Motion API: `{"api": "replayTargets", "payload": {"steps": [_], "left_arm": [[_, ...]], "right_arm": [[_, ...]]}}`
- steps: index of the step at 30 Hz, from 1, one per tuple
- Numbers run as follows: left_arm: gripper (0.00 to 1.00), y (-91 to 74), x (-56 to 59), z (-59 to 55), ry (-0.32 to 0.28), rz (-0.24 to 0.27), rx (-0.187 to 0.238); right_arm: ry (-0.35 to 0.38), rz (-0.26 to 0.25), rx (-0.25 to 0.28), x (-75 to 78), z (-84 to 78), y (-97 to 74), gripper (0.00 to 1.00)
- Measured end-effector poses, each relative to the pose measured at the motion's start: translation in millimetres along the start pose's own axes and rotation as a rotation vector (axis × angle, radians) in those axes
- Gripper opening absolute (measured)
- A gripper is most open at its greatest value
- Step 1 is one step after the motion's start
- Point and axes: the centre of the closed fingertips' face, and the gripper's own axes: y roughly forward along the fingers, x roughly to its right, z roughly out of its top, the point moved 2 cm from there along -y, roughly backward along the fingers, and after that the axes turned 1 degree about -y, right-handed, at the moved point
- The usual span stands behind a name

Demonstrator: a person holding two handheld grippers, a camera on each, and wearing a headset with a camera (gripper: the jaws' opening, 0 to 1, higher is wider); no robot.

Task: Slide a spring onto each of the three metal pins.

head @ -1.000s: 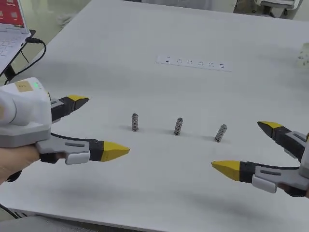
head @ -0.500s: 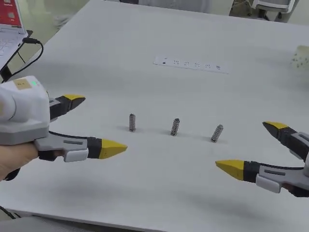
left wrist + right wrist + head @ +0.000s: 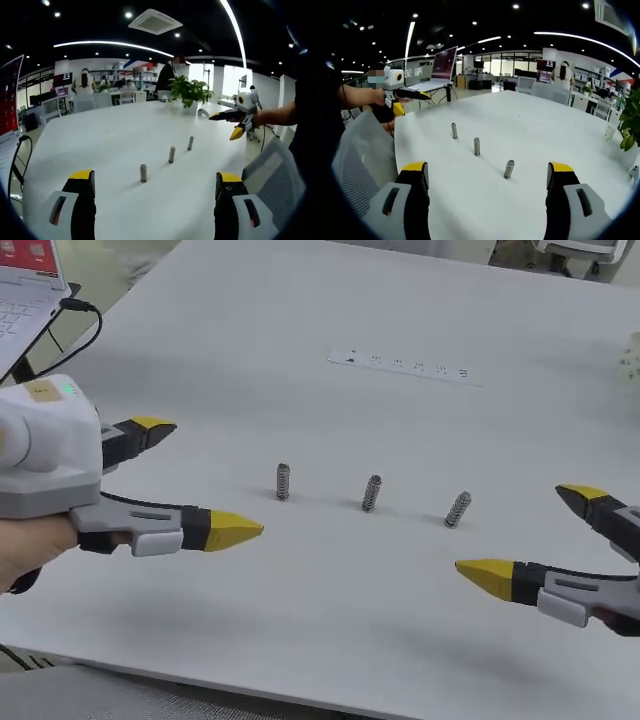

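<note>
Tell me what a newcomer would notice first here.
Three upright springs stand in a row on the white table: left spring, middle spring, right spring. The left tongs and right tongs hover open on either side, holding nothing. A power strip lies beyond.

— What lay on the table (image 3: 330, 300)?
— A white power strip (image 3: 405, 367), flat, toward the far side.
— And off the table?
— A laptop (image 3: 25, 280) stood open past the left edge, with a black cable (image 3: 80, 308) looping down beside it. A mesh chair (image 3: 277, 172) sat just beside the near edge.
— And farther back?
— A leafy plant (image 3: 189, 91) stood at one end of the table. People (image 3: 83, 82) stood well back among desks, under a ceiling vent (image 3: 154, 21) and spot lights (image 3: 129, 15).
</note>
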Motion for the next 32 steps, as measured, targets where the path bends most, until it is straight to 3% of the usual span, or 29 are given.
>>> {"api": "replayTargets", "payload": {"steps": [11,20,32], "left_arm": [[0.98,6.0,1.7,3.3,0.009,-0.007,0.006],[0.98,2.2,4.9,-1.3,0.005,-0.011,-0.009],[0.98,1.1,4.1,0.1,-0.003,-0.005,0.007]], "right_arm": [[0.000,-0.021,0.015,4.4,4.0,-3.7,0.99],[0.008,-0.006,0.009,0.1,-2.4,-6.5,0.99],[-0.088,0.023,0.010,-2.2,1.2,-0.4,0.99]]}}
